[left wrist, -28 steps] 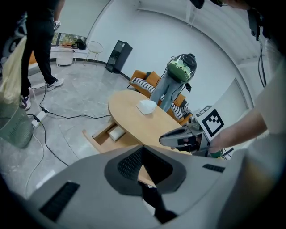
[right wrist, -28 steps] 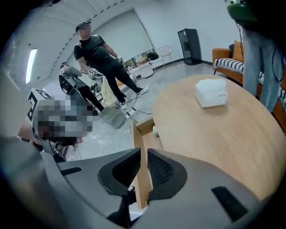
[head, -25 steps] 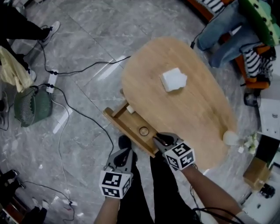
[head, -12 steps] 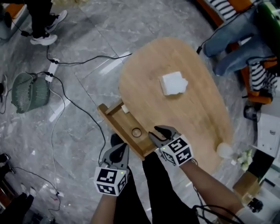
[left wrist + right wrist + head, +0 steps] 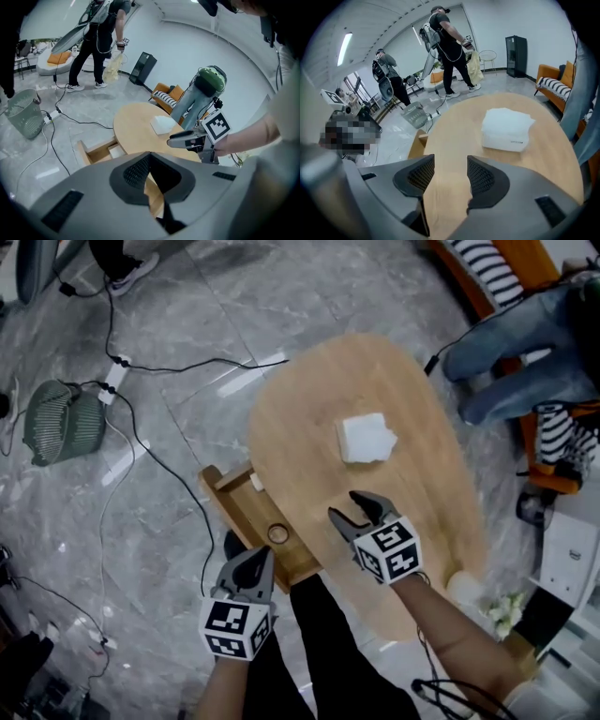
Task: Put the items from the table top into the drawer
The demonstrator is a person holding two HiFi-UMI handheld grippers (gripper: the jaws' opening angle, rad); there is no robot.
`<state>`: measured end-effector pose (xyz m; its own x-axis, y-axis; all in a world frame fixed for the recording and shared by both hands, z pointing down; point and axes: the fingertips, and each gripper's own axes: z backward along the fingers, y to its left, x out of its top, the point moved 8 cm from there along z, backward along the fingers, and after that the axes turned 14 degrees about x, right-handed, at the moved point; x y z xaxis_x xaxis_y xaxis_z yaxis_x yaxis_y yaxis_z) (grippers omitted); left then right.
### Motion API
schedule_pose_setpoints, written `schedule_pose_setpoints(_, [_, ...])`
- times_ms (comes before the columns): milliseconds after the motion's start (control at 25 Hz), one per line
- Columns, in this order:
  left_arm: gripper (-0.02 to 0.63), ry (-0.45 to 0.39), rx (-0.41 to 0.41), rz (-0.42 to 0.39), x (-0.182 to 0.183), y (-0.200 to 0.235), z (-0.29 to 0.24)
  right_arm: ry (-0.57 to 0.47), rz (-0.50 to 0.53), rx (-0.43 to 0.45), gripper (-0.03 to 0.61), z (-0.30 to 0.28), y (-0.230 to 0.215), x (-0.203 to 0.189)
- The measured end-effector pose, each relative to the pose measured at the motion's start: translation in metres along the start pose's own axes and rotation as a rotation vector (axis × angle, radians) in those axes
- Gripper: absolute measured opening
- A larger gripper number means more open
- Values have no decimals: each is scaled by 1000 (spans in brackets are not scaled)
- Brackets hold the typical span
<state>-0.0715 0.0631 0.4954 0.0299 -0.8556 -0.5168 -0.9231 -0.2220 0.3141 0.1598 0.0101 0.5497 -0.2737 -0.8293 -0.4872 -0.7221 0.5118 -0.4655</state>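
Note:
A white tissue pack [image 5: 366,438] [image 5: 507,129] [image 5: 164,124] lies on the oval wooden table [image 5: 412,512]. The drawer [image 5: 246,512] [image 5: 101,150] stands pulled out at the table's left side, holding a small ring-shaped item [image 5: 278,533] and a white item [image 5: 256,482]. My right gripper [image 5: 352,509] [image 5: 451,168] hovers over the table top, short of the tissue pack; its jaws have just been opening and nothing is between them. My left gripper [image 5: 255,566] [image 5: 149,157] is shut and empty, just outside the drawer's front.
A green wire basket [image 5: 61,423] and cables with a power strip [image 5: 114,379] lie on the floor at left. A seated person's legs [image 5: 525,352] are beside the table's far right. A small white object [image 5: 464,585] sits at the table's near right end.
My right gripper has left the drawer's front corner and moved over the table toward the tissue pack, its jaws spreading apart. The left gripper drifted a little along the drawer front.

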Motion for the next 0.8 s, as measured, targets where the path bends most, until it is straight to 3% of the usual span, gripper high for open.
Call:
schedule_pose_setpoints(480, [0, -5, 11, 27, 20, -21, -22, -55, 30, -194, 290, 23, -62, 36])
schedule_pose_setpoints(800, [0, 13, 24, 37, 21, -18, -27, -26, -79, -208, 382, 25, -89, 35])
